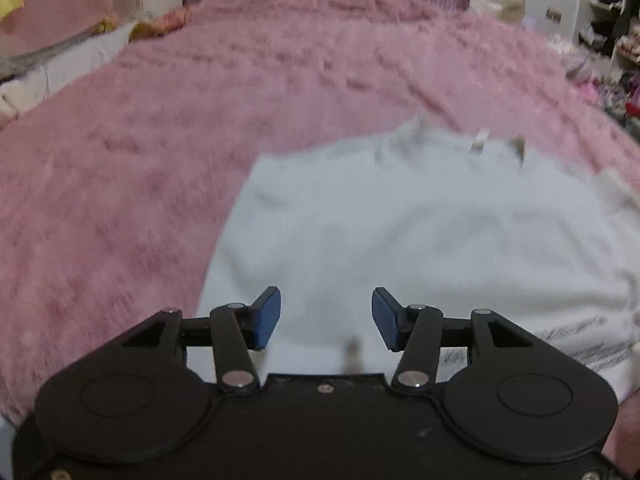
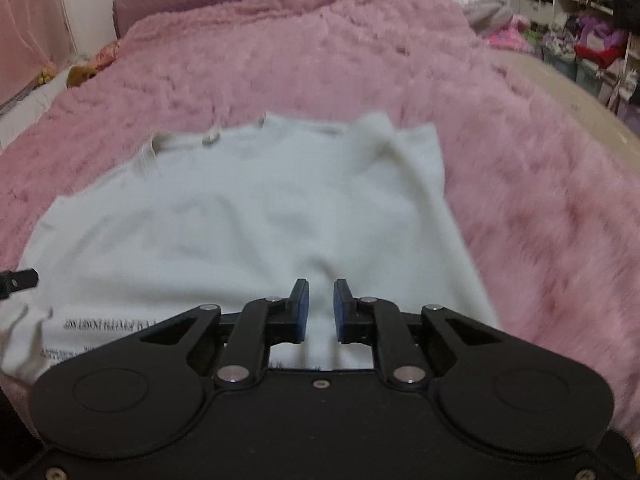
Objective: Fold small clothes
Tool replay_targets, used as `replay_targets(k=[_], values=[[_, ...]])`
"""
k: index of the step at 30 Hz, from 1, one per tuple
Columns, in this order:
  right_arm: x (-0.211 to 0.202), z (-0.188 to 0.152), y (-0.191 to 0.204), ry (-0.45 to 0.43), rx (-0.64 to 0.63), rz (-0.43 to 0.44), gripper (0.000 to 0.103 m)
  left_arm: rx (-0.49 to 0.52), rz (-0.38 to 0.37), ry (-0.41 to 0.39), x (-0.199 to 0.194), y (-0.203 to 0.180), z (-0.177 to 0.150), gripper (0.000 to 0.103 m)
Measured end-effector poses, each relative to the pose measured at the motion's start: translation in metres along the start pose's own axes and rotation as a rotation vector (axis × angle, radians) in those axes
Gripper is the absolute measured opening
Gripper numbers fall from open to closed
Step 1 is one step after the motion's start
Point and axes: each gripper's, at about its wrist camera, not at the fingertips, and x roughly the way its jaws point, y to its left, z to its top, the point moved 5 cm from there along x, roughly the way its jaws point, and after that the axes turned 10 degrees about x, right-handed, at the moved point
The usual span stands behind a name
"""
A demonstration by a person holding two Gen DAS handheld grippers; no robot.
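Two grippers hover over one pale white garment (image 2: 248,216) lying flat on the fluffy pink bed cover (image 2: 540,200). Left gripper (image 1: 326,318) has its jaws wide apart above the near hem. Right gripper (image 2: 321,308), jaws narrowly apart and empty, sits nearer the garment's right edge, which runs away from it.

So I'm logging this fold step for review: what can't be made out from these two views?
- Print on the shirt: motion blur, and the right claw body covers part of it; unreadable in the left view too.
- Shirt's near hem: hidden under both claw bodies.
- Whether the right claw pinches cloth: narrow gap, blurred.
- Left claw: open, nothing held.
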Motion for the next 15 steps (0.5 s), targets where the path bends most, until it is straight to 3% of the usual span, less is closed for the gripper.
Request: replay_targets(k=[4, 6, 8, 9, 10, 12, 15], values=[[0.02, 0.022, -0.008, -0.019, 0.036, -0.007, 0.006, -0.029, 0.021, -0.057, 0.011, 0.016, 0.016, 0.054], [0.045, 0.026, -0.02, -0.012, 0.05, -0.059, 0.005, -0.053, 0.041, -0.049, 0.034, 0.025, 0.019, 0.055], [0.073, 0.02, -0.035, 0.046, 0.066, -0.094, 0.004, -0.058, 0.055, 0.075, 0.072, 0.031, 0.007, 0.059], [0.079, 0.018, -0.041, 0.063, 0.11, -0.074, 0.004, -0.065, 0.011, 0.13, 0.097, 0.034, -0.003, 0.06], [0.077, 0.02, -0.04, 0.069, 0.122, -0.073, 0.004, -0.107, -0.013, 0.114, 0.104, 0.039, -0.007, 0.061], [0.066, 0.03, -0.031, 0.08, 0.072, -0.092, 0.004, -0.152, -0.023, 0.096, 0.096, 0.045, -0.002, 0.06], [0.042, 0.055, -0.02, -0.001, 0.064, -0.07, 0.006, -0.127, 0.042, 0.049, 0.074, 0.05, 0.017, 0.059]])
